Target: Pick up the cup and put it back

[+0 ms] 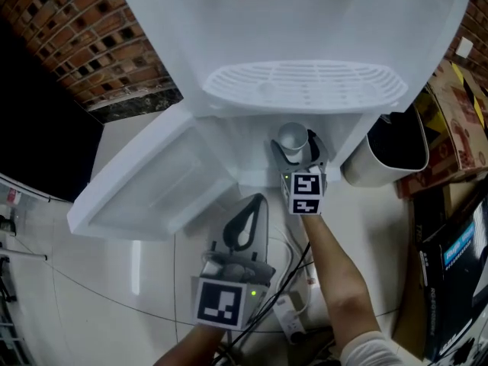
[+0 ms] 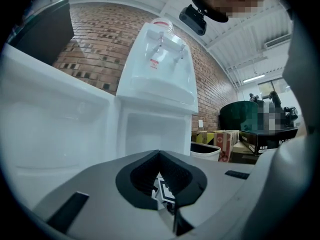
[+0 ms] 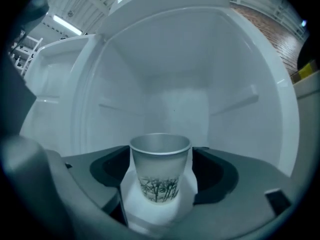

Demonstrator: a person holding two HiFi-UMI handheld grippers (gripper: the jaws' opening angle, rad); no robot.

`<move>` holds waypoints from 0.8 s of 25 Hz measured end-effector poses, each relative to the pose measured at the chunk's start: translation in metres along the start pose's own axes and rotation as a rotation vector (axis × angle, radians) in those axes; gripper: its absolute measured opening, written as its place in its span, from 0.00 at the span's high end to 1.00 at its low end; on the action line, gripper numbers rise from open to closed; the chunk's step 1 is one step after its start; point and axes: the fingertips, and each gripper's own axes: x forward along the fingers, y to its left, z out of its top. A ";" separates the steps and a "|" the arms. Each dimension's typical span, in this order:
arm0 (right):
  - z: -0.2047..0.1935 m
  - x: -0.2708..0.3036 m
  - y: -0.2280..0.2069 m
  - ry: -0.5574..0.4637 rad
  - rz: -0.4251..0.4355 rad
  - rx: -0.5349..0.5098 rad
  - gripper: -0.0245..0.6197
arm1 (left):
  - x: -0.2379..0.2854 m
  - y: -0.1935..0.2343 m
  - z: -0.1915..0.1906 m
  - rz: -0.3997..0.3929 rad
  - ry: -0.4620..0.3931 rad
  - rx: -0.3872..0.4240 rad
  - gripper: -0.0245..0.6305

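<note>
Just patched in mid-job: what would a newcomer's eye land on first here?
A paper cup with a plant print stands upright in the open lower cabinet of the white water dispenser, between the spread jaws of the right tongs. The left tongs, shut and empty, sit nearer the person, by the swung-open door.

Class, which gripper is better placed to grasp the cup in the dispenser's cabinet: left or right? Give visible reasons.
Right. The right gripper has open jaws either side of the cup inside the cabinet. The left gripper, jaws together, hangs outside, well short of it.
</note>
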 end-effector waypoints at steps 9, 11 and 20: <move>0.021 -0.017 0.005 -0.034 0.025 -0.025 0.42 | 0.004 0.004 -0.010 0.004 0.025 0.014 0.96; 0.035 -0.030 0.006 -0.046 0.025 -0.022 0.42 | 0.006 0.004 -0.007 0.006 0.013 0.012 0.96; 0.125 -0.115 0.034 -0.122 0.039 -0.081 0.42 | 0.010 0.012 0.030 0.044 -0.065 -0.007 0.96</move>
